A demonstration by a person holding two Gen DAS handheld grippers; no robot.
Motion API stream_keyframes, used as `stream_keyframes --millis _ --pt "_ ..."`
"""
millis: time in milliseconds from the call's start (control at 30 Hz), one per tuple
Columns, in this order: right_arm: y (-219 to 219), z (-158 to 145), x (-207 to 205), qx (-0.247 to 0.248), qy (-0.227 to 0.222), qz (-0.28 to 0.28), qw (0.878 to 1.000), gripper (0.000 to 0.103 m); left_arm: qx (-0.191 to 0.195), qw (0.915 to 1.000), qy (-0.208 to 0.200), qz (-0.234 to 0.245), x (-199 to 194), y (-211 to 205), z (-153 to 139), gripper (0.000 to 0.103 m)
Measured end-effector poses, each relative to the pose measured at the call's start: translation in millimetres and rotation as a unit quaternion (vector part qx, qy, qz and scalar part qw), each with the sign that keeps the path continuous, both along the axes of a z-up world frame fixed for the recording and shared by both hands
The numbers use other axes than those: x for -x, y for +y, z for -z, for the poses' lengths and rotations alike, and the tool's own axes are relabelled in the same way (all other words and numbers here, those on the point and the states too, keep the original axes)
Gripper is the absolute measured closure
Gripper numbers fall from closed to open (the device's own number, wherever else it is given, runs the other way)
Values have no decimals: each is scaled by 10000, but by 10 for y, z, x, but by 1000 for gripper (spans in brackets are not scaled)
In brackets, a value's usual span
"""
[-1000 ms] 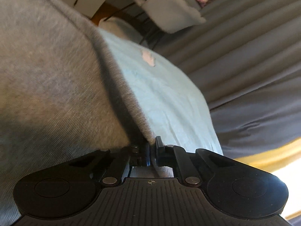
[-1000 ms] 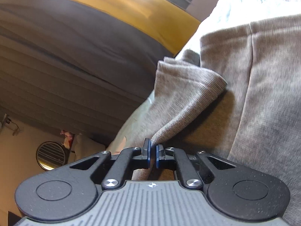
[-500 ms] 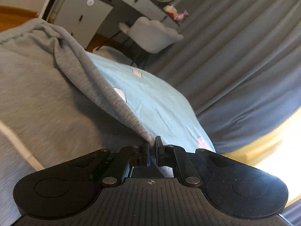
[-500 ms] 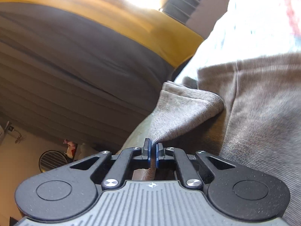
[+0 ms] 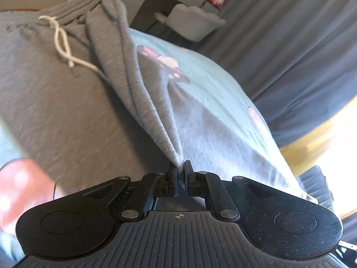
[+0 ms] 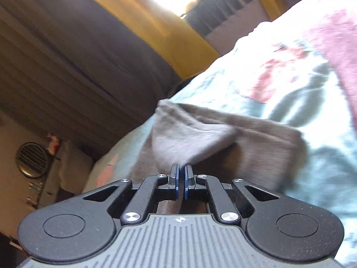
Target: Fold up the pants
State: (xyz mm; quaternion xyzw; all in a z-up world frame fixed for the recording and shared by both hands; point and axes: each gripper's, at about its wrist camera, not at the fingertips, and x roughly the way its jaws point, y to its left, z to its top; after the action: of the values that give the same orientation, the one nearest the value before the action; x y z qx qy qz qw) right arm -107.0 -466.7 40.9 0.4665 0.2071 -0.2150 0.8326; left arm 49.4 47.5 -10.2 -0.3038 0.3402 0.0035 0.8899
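Pants (image 5: 67, 102), grey sweatpants, lie spread on the pale blue bedsheet (image 5: 212, 84); their waistband with its white drawstring (image 5: 63, 42) sits at the far end of the sheet in the left wrist view; the left gripper (image 5: 181, 167) is clamped on a pulled-up ridge of the grey cloth, raised off the sheet; in the right wrist view the right gripper (image 6: 181, 172) pinches a folded corner of the pants (image 6: 200, 138) above the bedsheet (image 6: 279, 89); dark curtains (image 6: 78, 55) hang beyond the sheet's far edge.
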Motion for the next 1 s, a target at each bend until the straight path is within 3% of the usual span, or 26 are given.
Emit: stream_keyframes --millis 100,167,233,267,333,400,533,633,733,767,800,833,900,1000 --pt "-68 67 38 -50 160 -119 9998 87 37 10000 -13 1 -5 46 -13 94" --pt "-148 201 35 -462 129 -129 9988 67 33 10000 -24 13 -9 51 -20 89" --pt "-192 280 41 -856 -106 -115 9962 57 -18 10000 1 8 59 41 0 81" --pt "-203 289 38 -900 -175 -74 9958 48 -8 10000 12 5 69 39 11 80" --pt "-207 260 -11 -853 -183 -7 9962 42 27 10000 51 32 87 8 14 75" --pt "-191 190 -68 -920 -198 -10 9956 42 -28 10000 -51 78 103 -7 -24 71" --pt "-187 38 -33 -672 -143 311 9971 42 -379 9986 -356 80 112 -49 -133 44" --pt "-246 28 72 -695 -320 535 9956 41 -529 9981 -314 73 48 -52 -122 44" --pt "-293 151 -31 -1057 -294 325 9934 41 -571 9982 -188 4 -65 -21 -99 43" --pt "-296 205 -98 -1140 -266 225 9929 41 -590 9981 -156 -9 -99 -19 -98 41" --pt "-285 242 -147 -1184 -288 171 9924 41 -653 9978 -105 4 -150 -16 -95 33" --pt "-276 273 -207 -1208 -305 170 9921 43 -785 9969 3 20 -213 -20 -84 25" --pt "-283 342 -349 -1302 -360 218 9906 53 -940 9954 168 -60 -300 -2 -38 25" --pt "-299 415 -483 -1455 -472 294 9878 75 -570 9977 321 -179 -381 113 76 27"
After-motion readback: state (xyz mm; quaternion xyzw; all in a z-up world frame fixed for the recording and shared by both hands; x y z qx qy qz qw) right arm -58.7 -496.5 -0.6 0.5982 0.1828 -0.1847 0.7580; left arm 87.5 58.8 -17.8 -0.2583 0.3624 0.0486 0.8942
